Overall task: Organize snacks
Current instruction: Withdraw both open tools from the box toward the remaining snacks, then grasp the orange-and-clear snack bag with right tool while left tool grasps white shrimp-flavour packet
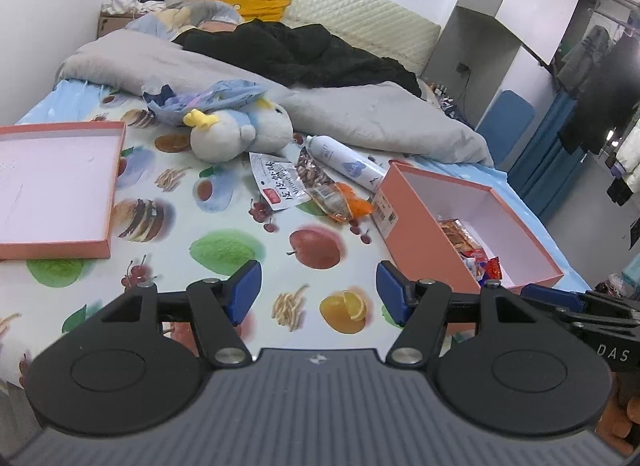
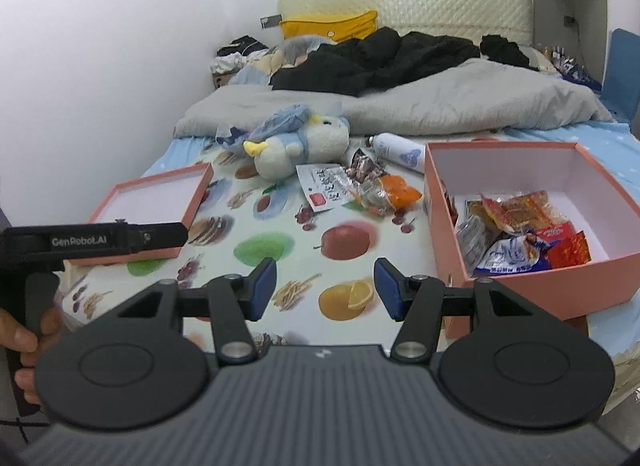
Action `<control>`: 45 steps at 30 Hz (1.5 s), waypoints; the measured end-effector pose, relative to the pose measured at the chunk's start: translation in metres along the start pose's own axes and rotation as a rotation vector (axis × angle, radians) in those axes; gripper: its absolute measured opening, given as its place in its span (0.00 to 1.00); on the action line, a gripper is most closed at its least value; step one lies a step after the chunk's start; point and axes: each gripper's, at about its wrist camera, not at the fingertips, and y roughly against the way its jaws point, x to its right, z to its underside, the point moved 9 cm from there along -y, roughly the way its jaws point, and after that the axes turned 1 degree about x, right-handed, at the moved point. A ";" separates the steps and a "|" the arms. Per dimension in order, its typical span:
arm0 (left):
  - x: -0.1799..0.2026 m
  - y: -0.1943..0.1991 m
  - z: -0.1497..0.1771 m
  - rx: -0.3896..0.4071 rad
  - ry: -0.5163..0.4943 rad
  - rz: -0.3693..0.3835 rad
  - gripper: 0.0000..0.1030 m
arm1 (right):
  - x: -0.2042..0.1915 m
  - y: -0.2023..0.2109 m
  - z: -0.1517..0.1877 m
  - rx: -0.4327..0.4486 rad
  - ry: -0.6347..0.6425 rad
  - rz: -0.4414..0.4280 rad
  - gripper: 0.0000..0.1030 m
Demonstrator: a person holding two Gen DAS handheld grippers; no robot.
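Observation:
A salmon-pink box (image 2: 532, 290) stands on the bed at the right with several snack packets (image 2: 516, 229) in it; it also shows in the left wrist view (image 1: 416, 242). Loose snacks lie mid-bed: a white pouch (image 2: 324, 185), a packet of brown pieces (image 2: 362, 165) and an orange packet (image 2: 396, 193); they also show in the left wrist view as the white pouch (image 1: 278, 181) and the orange packet (image 1: 348, 203). My left gripper (image 1: 319, 293) is open and empty above the sheet. My right gripper (image 2: 325, 289) is open and empty, left of the box.
The pink box lid (image 2: 156, 201) lies open side up at the left. A plush duck (image 2: 296, 145), a white spray can (image 2: 400, 151), a grey duvet (image 2: 440, 105) and black clothes (image 2: 380, 57) lie further back. The left gripper's handle (image 2: 92, 242) shows at the left.

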 end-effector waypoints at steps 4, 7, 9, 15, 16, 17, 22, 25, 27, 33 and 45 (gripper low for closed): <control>0.003 -0.010 -0.002 -0.013 -0.005 -0.002 0.67 | 0.002 -0.010 0.001 -0.016 0.000 0.008 0.55; 0.003 -0.020 -0.004 -0.022 0.002 -0.001 0.67 | 0.005 -0.019 0.000 -0.033 -0.009 0.010 0.55; 0.001 -0.028 -0.004 -0.035 0.012 -0.003 0.67 | 0.008 -0.024 -0.001 -0.045 -0.008 0.014 0.55; -0.015 -0.064 -0.012 -0.068 0.086 0.005 0.72 | 0.018 -0.049 -0.015 -0.058 0.005 0.044 0.81; -0.018 -0.070 -0.014 -0.072 0.098 0.004 0.72 | 0.019 -0.054 -0.017 -0.065 0.010 0.039 0.81; -0.023 -0.078 -0.016 -0.080 0.110 -0.005 0.72 | 0.019 -0.059 -0.020 -0.071 0.013 0.031 0.81; -0.040 -0.120 -0.026 -0.112 0.136 -0.011 0.74 | 0.016 -0.091 -0.038 -0.081 0.057 0.005 0.81; -0.049 -0.151 -0.034 -0.116 0.151 0.021 0.74 | 0.017 -0.116 -0.046 -0.098 0.074 0.000 0.81; -0.055 -0.171 -0.037 -0.129 0.161 0.029 0.74 | 0.017 -0.133 -0.050 -0.109 0.108 0.005 0.81; -0.068 -0.242 -0.046 -0.150 0.080 0.032 0.74 | 0.019 -0.196 -0.058 -0.141 0.192 0.008 0.80; -0.110 -0.353 -0.076 -0.153 0.129 0.052 0.74 | 0.038 -0.326 -0.051 -0.267 0.364 0.179 0.81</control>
